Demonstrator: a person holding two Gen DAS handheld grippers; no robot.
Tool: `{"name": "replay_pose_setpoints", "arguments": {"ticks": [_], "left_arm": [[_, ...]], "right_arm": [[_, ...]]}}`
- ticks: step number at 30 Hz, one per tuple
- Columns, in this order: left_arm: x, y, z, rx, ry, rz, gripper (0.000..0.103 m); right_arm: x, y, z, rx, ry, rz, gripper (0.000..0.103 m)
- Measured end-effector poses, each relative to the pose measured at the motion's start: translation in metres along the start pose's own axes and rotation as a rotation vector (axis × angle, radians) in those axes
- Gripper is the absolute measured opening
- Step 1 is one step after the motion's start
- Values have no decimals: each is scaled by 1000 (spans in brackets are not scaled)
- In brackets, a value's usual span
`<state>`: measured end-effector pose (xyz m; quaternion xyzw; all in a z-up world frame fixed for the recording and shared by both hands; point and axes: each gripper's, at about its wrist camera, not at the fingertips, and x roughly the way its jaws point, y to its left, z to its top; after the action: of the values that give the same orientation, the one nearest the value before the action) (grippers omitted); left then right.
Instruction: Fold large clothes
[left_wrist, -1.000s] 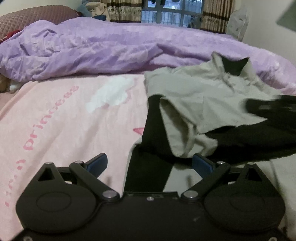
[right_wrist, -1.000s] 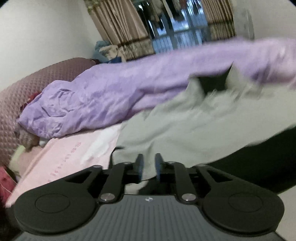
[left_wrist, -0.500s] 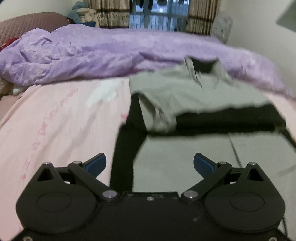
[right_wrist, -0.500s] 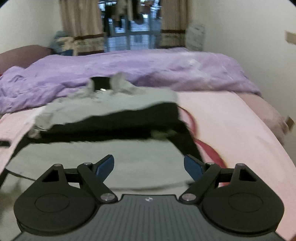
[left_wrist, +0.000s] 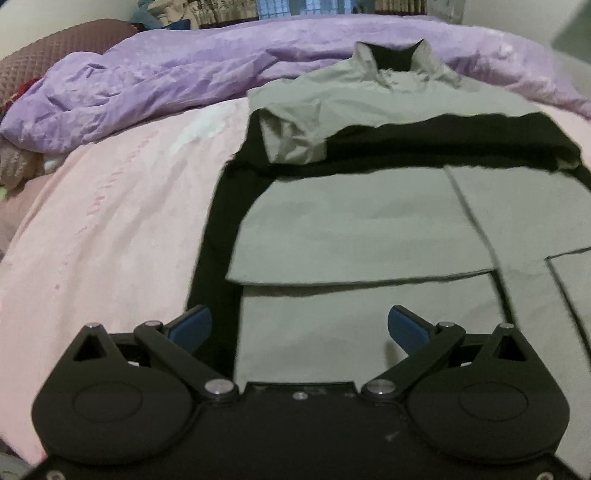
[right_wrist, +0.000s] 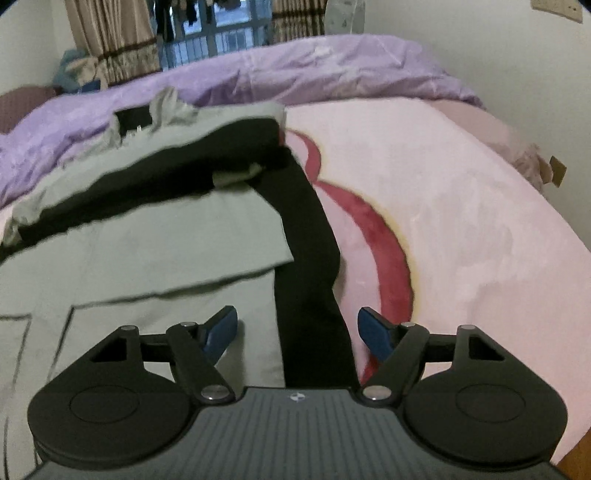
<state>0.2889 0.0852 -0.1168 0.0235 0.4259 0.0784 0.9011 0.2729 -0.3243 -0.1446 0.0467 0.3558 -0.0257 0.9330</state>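
On the pink bedsheet (left_wrist: 122, 236), left of the jacket (left_wrist: 369, 221), faint pink lettering, too blurred to read. Near the jacket's hem, on its left side, left gripper (left_wrist: 299, 328) spread wide with blue fingertips (left_wrist: 192, 326) holding nothing, one tip over the black side panel, the other over the grey front (contact with the cloth not clear). At the jacket's right edge, right gripper (right_wrist: 297, 328) likewise wide apart and empty, straddling the black strip of the jacket (right_wrist: 147, 240), with its right tip over the sheet's red curved print (right_wrist: 384, 251). Grey-and-black jacket spread flat on the sheet, sleeves folded across its chest, collar toward the purple duvet (left_wrist: 184, 74) bunched just beyond it. Beyond the duvet, curtains (right_wrist: 107, 40) and a window.
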Motion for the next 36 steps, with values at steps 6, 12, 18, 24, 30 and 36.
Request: {"name": "replay_pose_setpoints", "arguments": {"ticks": [6, 12, 18, 24, 30, 36], "left_arm": [[31, 28, -1, -71, 83, -59, 103], [43, 35, -2, -87, 71, -81, 103], [47, 41, 9, -118, 86, -83, 103], [35, 81, -12, -194, 114, -139, 103], [26, 71, -21, -120, 100, -284, 103], [22, 61, -11, -148, 59, -516, 102]], "right_arm": [[15, -1, -1, 7, 68, 8, 94], [21, 9, 2, -52, 41, -3, 89], [26, 8, 7, -38, 31, -18, 84], [8, -1, -1, -30, 3, 44, 47], [12, -3, 3, -28, 29, 65, 47], [5, -14, 3, 45, 11, 202, 26]]}}
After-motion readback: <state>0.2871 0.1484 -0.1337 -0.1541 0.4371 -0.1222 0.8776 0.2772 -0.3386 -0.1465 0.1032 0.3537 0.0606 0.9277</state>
